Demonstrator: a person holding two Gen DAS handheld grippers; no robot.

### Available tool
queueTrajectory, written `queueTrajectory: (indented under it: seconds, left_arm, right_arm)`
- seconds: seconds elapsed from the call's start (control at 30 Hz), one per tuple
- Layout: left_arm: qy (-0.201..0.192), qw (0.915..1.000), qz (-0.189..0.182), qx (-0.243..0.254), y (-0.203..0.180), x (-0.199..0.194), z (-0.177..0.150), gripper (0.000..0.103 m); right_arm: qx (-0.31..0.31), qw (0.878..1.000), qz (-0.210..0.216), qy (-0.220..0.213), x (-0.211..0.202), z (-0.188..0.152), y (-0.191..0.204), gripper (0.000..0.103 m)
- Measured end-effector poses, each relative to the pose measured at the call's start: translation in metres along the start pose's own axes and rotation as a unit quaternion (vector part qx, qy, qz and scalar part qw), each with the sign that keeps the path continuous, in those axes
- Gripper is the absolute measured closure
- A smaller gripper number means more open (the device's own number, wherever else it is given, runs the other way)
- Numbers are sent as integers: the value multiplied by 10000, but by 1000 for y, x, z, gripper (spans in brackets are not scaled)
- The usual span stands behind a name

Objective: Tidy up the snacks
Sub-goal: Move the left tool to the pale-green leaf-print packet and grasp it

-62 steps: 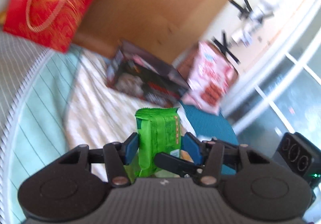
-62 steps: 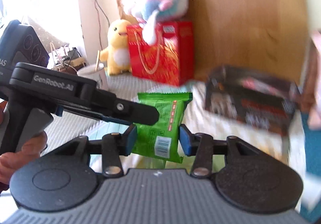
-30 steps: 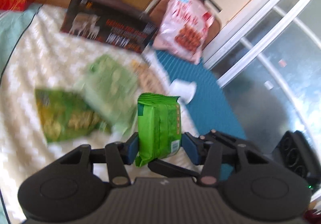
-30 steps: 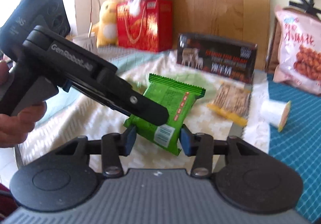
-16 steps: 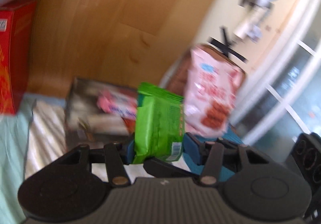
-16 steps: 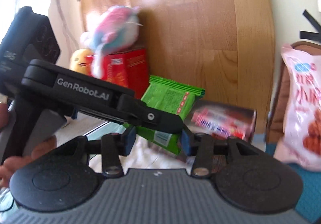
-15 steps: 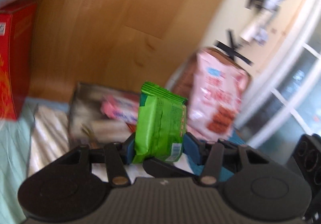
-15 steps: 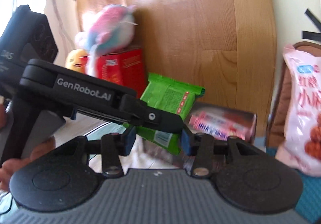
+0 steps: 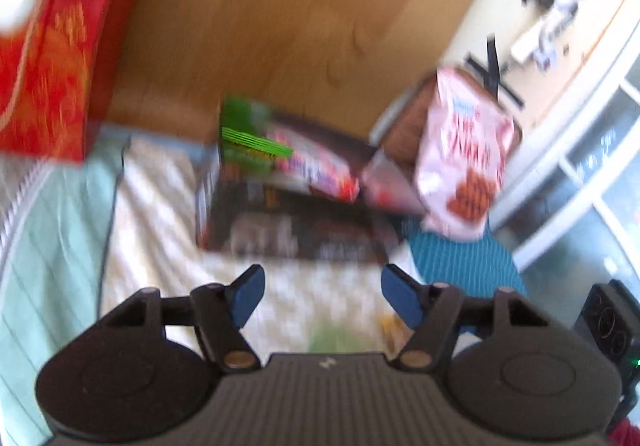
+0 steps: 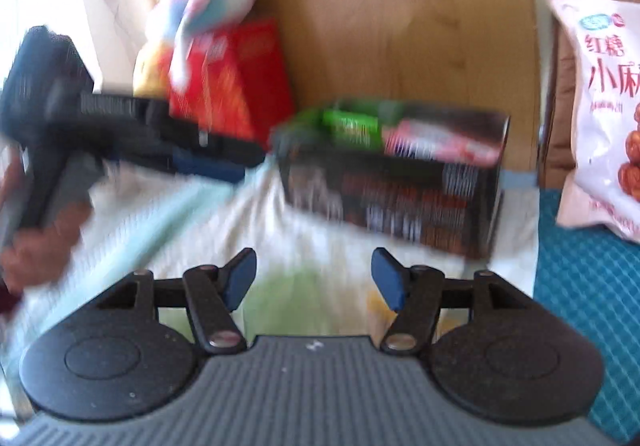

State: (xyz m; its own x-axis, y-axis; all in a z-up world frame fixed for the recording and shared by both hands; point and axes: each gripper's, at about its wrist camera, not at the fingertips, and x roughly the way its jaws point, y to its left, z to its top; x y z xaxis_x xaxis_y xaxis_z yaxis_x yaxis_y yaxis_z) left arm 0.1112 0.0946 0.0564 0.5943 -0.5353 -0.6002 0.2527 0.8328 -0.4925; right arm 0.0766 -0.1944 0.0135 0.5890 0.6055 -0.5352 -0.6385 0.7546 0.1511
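Both pairs of fingers stand wide and hold nothing: the left gripper point(image 9: 322, 296) and the right gripper point(image 10: 312, 282) each look toward the dark box point(image 9: 296, 234) at the far edge of the bed point(image 9: 160, 214), against the wooden headboard point(image 9: 280, 26). The green snack pack point(image 9: 246, 144) sits at the left end of the box's open top, beside a pink-and-red packet point(image 9: 316, 166); motion blur leaves it unclear whether it has settled inside or perches on the rim. If it only perches, it could tip out onto the bedding. More snacks lie just below the fingers, a green blur point(image 10: 292, 294) and a yellowish packet point(image 9: 392, 326). A hurried grab there could pinch the soft cover with a packet. In the right view the left gripper point(image 10: 208, 162) hangs close to the box, so the two tools could knock together when reaching
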Motion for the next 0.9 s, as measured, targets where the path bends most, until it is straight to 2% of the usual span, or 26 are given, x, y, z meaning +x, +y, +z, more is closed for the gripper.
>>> queueTrajectory:
  seconds: [0.07, 0.13, 0.17, 0.2, 0.23, 0.3, 0.33, 0.47, 0.53, 0.6, 0.73, 0.9]
  left_arm:
    - [204, 9997, 38, 108, -5, 11, -10, 37]
    - [453, 9988, 18, 177, -10, 26, -19, 41]
    - [617, 9979, 8, 178, -12, 33, -24, 43]
    - [797, 9967, -1, 165, -14, 40, -30, 49]
    - [714, 9970, 31, 291, -20, 39, -36, 49]
    - [876, 9950, -27, 484, -32, 35, -45, 49]
    - [854, 9951, -97, 484, -36, 29, -49, 48]
    - [501, 9961, -685, 243, -33, -5, -55, 43]
    - [283, 9977, -620, 52, -25, -21, -52, 37]
    - [162, 9987, -469, -100, -17, -33, -52, 37]
    - [196, 9990, -386, -141, -12, -44, -60, 37]
    - [562, 9973, -435, 176, -26, -32, -81, 38]
  right_arm:
    - [-278, 9993, -156, 207, -2, -16, 11, 37]
    - [-562, 9981, -164, 210, -11, -30, 20, 37]
    - [-764, 9963, -355, 196, -15, -35, 26, 37]
    - [-920, 9937, -617, 195, -21, -40, 32, 36]
    - [-1031, 9906, -867, 237, -25, -43, 35, 37]
    - [-1113, 9849, -1303, 242, -37, -51, 36, 36]
    - [-1029, 9854, -1338, 213, -44, -54, 34, 36]
    - [-480, 9961, -741, -96, -80, -64, 36, 36]
    - [-254, 9985, -464, -150, -82, -70, 38, 36]
    - [-157, 9993, -316, -145, -75, -70, 47, 36]
    - [-180, 9998, -69, -98, -64, -75, 61, 37]
    - [-33, 10000, -24, 64, -51, -75, 65, 36]
